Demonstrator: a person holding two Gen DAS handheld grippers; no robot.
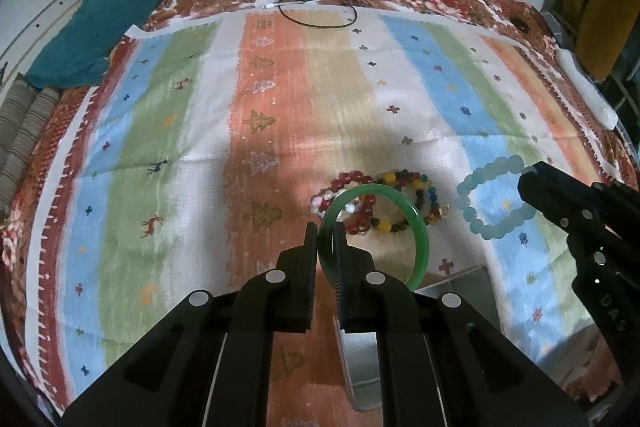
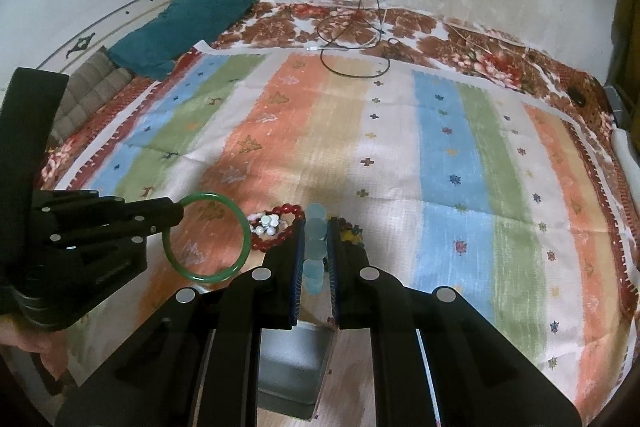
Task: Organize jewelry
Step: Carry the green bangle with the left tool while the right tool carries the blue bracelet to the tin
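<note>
Meanwhile the left tongs (image 1: 326,233) were clamped on the green bangle (image 1: 416,227), lifted above the striped cloth (image 1: 280,107); the right tongs (image 2: 316,239) were clamped on the pale blue bead bracelet (image 2: 314,251); red (image 2: 286,235) and multicoloured bead bracelets (image 1: 404,183) lay just beyond, on the cloth.
</note>
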